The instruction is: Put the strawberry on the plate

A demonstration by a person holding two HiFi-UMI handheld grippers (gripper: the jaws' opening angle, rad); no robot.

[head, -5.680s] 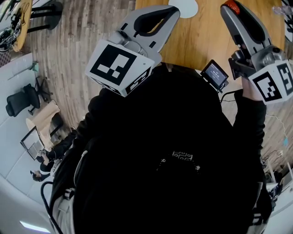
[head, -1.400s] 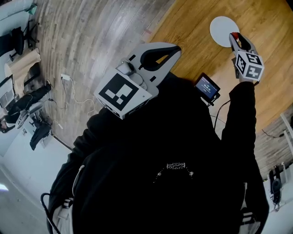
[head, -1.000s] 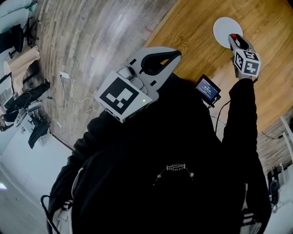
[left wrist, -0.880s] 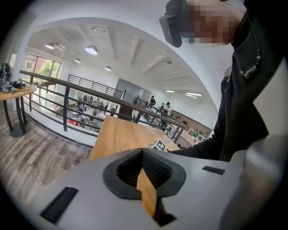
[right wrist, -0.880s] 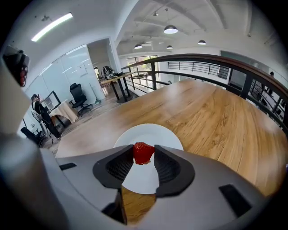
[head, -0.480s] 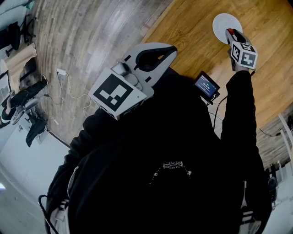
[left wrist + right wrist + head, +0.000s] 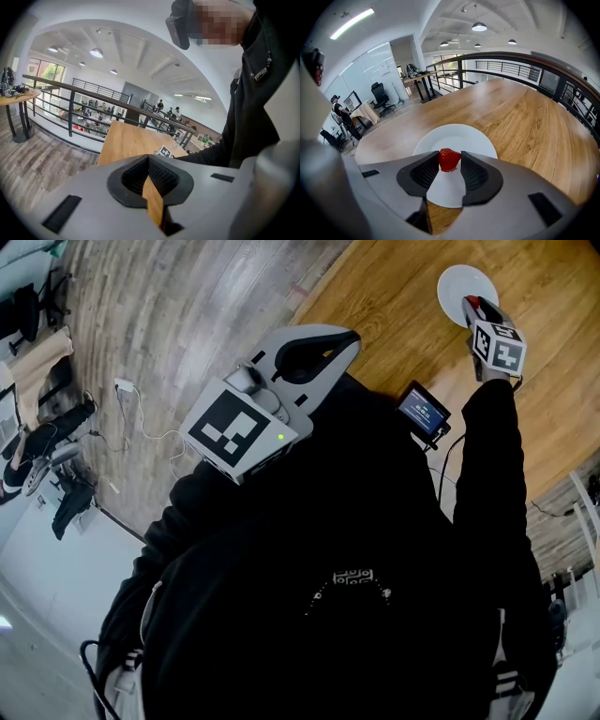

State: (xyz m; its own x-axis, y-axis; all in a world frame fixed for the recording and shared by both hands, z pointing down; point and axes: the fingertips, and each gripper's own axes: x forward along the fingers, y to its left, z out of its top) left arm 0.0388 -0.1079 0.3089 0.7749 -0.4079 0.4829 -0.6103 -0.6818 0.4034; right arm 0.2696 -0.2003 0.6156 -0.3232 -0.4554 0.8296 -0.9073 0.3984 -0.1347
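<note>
Nearest the head camera was the person's dark jacket (image 7: 356, 568), filling most of that view. The left gripper (image 7: 347, 337) was held close in front of the chest, its marker cube (image 7: 234, 432) turned up toward the camera. In the left gripper view its jaws met at the tips with nothing between them, and only a narrow wedge of wood showed through the gap behind the tips. Just beside the right sleeve (image 7: 487, 465) sat a small lit screen (image 7: 424, 411) with a cable running from it; whether it rested on the table could not be told. Farther out, the right arm was stretched over the wooden table (image 7: 394, 296), and the right gripper (image 7: 450, 157) pointed steeply down at the white plate (image 7: 473, 138). Its two dark pads (image 7: 425, 172) were clamped on the red strawberry (image 7: 448, 161), one on each side, with the berry standing at the very tips. The strawberry lay over the near part of the plate, inside its rim; whether it touched the plate's surface could not be told. The plate stood alone on the round table, near the table's left edge as the right gripper view showed it. Beyond the table ran a dark railing (image 7: 511, 58), and past the plank floor (image 7: 187, 315) stood another table (image 7: 423, 77) and an office chair (image 7: 380, 99) by a glass wall.
</note>
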